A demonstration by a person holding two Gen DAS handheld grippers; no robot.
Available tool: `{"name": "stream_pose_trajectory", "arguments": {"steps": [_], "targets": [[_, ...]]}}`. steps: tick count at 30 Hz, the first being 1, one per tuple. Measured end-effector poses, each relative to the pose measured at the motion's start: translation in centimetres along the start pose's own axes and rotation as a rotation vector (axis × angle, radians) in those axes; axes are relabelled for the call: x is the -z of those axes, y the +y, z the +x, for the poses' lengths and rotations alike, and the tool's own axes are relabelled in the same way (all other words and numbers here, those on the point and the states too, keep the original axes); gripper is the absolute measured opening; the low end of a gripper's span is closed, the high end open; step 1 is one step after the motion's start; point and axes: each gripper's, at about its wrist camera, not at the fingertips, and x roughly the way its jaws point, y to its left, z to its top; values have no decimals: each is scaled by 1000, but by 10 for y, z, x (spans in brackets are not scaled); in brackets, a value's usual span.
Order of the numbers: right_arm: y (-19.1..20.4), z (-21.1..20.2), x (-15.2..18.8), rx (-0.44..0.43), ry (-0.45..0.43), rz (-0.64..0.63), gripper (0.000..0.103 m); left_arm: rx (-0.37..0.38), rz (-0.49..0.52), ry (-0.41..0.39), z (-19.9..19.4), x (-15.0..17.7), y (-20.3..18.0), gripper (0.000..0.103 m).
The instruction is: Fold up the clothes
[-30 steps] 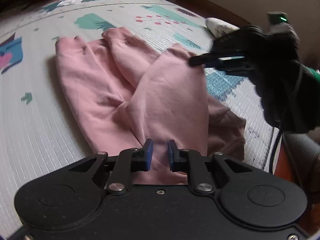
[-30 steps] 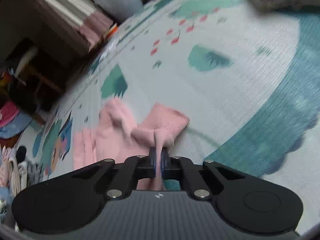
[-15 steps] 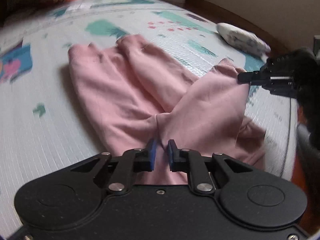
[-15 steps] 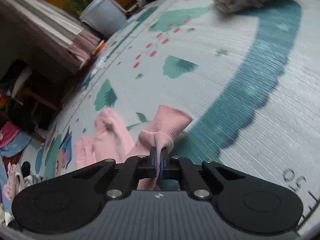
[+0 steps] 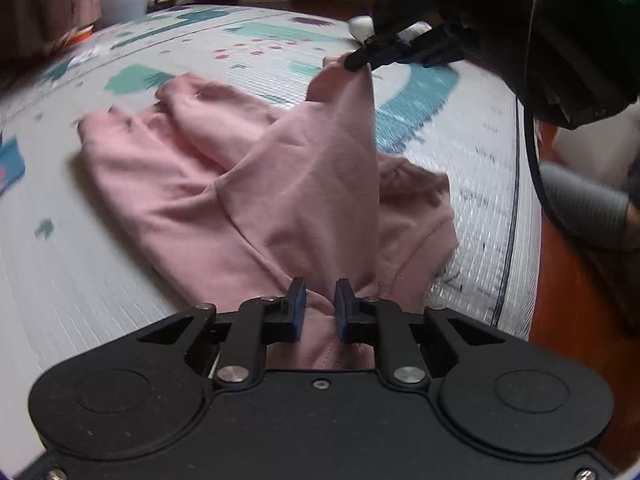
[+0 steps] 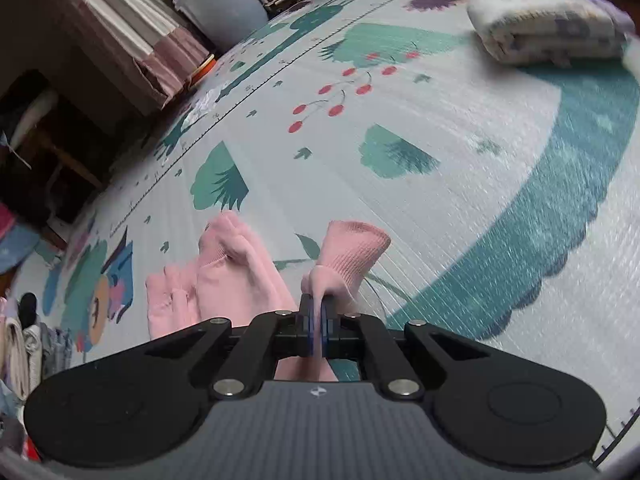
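Pink sweatpants sprawl across a patterned play mat, left gripper clamping apparently the waistband, right gripper pinching a raised cuff; only its camera shows the folded blanket beyond.

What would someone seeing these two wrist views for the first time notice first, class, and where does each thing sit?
The pink garment dominates, spread across the patterned play mat with one sleeve lifted off it. The right gripper pinches that sleeve just behind its ribbed cuff, while the left gripper clamps the cloth's near edge. At the mat's far right corner lies a folded pale bundle.
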Motion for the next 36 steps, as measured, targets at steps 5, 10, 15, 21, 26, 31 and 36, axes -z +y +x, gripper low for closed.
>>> {"name": "stream_pose_trajectory", "arguments": {"steps": [5,10,15,21,26,31,36], "targets": [[29,5,-12,3,27,-23,6,44,-117,-14,-6,6,12,13],[66,17,-19,-11,59,-71,6,71,-176,-30,-8,12,21,13],[105,30,-18,-35,83,-105,6,91,-262,-57,-14,20,29,13],[115,18,-16,-21,29,-106,6,59,-322,-135,-30,16,37,14],[76,-12,-5,20,-19,-51,6,-24,-230,-170,-20,-15,45,13],[42,-23,9,18,-46,8,6,-31,-127,-128,10,-43,44,7],[37,-26,13,6,-74,-12,6,-47,-135,-27,38,-47,52,6]]}}
